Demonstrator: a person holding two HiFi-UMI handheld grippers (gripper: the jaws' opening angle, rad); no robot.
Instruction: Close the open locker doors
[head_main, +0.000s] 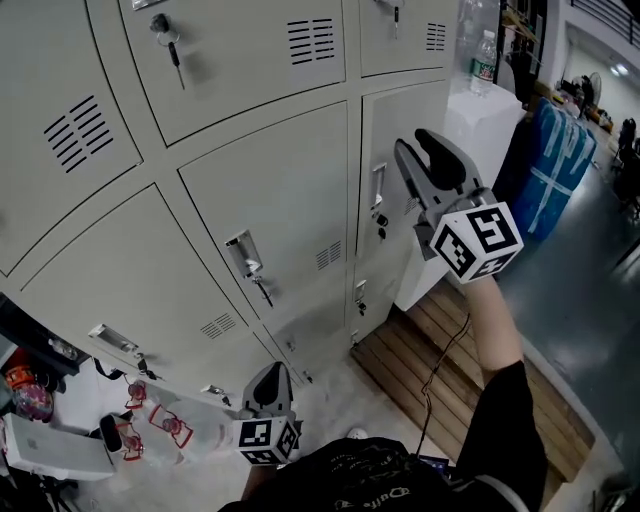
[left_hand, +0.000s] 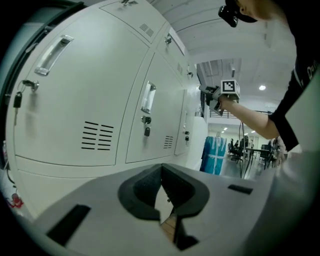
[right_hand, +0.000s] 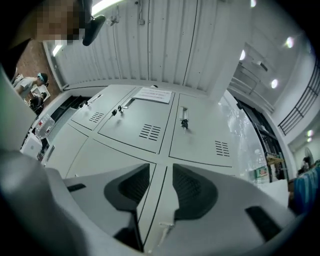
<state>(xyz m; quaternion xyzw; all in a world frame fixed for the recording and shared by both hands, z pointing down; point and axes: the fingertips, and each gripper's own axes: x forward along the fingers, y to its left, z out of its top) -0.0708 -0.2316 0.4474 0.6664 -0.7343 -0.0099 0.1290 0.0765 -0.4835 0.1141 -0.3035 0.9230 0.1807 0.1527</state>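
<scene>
Locker doors (head_main: 270, 190) seem light, stiff sheet metal; I'd push flat beside the handle (head_main: 378, 186). My right claw (head_main: 411, 141) gapes empty near it; left claw (head_main: 271, 370) pinched shut.

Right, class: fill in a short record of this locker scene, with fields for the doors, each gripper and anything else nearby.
locker doors: grey metal, all those in view look shut
right gripper: raised close to a right-hand door, jaws apart, nothing between them
left gripper: held low, jaws together, empty
bottle: upright on the white cabinet
</scene>
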